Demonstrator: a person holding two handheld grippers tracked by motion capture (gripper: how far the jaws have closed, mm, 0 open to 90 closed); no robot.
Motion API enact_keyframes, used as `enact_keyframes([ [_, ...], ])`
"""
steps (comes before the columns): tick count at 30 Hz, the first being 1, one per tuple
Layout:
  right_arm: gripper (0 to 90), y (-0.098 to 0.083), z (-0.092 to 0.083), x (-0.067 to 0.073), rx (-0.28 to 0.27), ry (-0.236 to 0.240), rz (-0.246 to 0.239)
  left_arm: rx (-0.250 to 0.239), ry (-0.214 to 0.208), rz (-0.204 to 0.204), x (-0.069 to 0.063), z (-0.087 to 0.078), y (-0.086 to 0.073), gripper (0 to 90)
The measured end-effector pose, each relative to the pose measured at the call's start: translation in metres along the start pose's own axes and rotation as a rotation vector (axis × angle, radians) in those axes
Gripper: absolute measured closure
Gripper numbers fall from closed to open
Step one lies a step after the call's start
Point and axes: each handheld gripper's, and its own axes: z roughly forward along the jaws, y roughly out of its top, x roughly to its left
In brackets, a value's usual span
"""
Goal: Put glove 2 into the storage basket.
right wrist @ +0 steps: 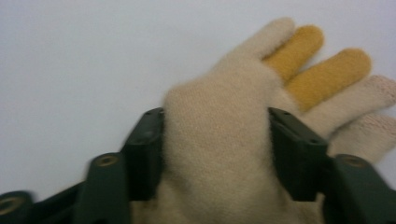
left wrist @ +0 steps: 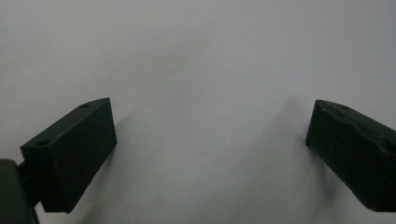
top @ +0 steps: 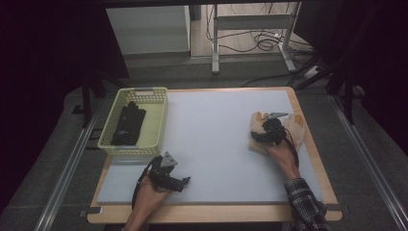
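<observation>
A beige knitted glove [top: 298,131] with yellow fingers lies flat on the pale mat [top: 216,139] at the right side. My right gripper [top: 267,133] sits on top of it. In the right gripper view the two jaws press on the bunched palm of the glove [right wrist: 215,116] from either side, so my right gripper [right wrist: 217,149] is shut on it. My left gripper [top: 184,182] rests near the front left of the mat, held in a hand. In the left gripper view my left gripper [left wrist: 210,144] stands wide open over bare mat.
A yellow plastic basket [top: 159,120] stands at the table's left edge with a black glove [top: 127,124] inside. A wooden table rim [top: 315,159] frames the mat. Beyond the far edge are a metal frame and cables on the floor.
</observation>
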Motion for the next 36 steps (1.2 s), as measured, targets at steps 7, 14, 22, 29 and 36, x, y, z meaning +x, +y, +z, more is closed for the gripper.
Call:
enact_keyframes([
  [7,52.8,0.003,-0.018,0.007,-0.003,0.027,0.03,0.0,0.0,-0.001,0.0,0.0,0.0,2.1],
  [14,51.7,0.01,-0.057,0.039,-0.074,0.104,-0.011,0.001,0.001,-0.001,0.0,0.0,0.0,2.2],
  [22,48.8,0.007,-0.057,0.111,-0.073,0.194,-0.108,0.0,0.001,0.0,0.0,0.0,0.0,2.2],
  [29,41.3,-0.011,-0.027,0.142,-0.046,0.212,-0.106,-0.001,0.001,-0.002,0.0,0.0,0.0,2.3],
  [36,29.1,-0.009,-0.043,0.145,-0.075,0.254,-0.181,0.0,0.001,0.002,0.0,0.0,0.0,2.2],
])
